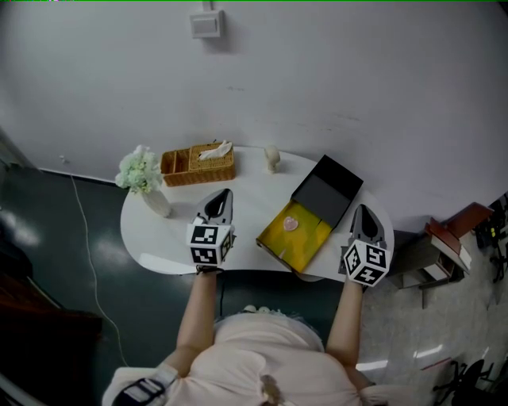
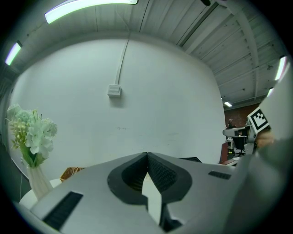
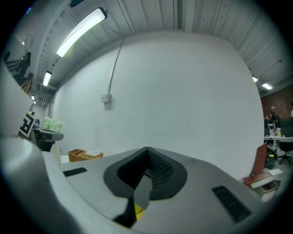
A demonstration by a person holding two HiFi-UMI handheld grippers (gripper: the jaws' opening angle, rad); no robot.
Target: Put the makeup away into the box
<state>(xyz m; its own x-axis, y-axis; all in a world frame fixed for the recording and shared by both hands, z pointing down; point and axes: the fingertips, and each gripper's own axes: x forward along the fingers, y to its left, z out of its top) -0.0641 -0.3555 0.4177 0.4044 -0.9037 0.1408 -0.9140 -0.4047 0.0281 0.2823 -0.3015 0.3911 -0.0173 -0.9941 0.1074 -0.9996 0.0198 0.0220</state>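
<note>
Showing, nearest the lens, a person's torso (image 1: pixel 262 357) in a pale top at the lower edge, with both forearms reaching forward over the near rim of the bench (image 1: pixel 159 238).

Locating the box (image 1: pixel 305 247): lying open on the right half of the white bench, between the two claws, with the yellow lining facing up and the black lid (image 1: pixel 327 190) folding back on the far side. Registering one small pink makeup item (image 1: pixel 291 224) lying inside the box, on the yellow lining toward the lid end.

Positioning the left claw (image 1: pixel 222 198) just left of the box, pointing away from the person toward the wall (image 1: pixel 357 71). Presenting its jaws meeting at the tips, gripping nothing.

Positioning the right claw (image 1: pixel 363 216) just right of the box, over the right end of the bench, pointing the same way. Presenting its jaws fully closed as well, with nothing between them.

Noting, further out, a wicker basket (image 1: pixel 186 170) standing at the far side of the bench and carrying a white tissue (image 1: pixel 216 150). Noting a small pale figurine (image 1: pixel 272 157) standing near the basket on its right, apart from it. Noting a vase (image 1: pixel 156 202) of pale green-white flowers (image 1: pixel 140 169) standing at the left end, just beside the basket. Noting a switch plate (image 1: pixel 206 24) sitting high on the wall.
</note>
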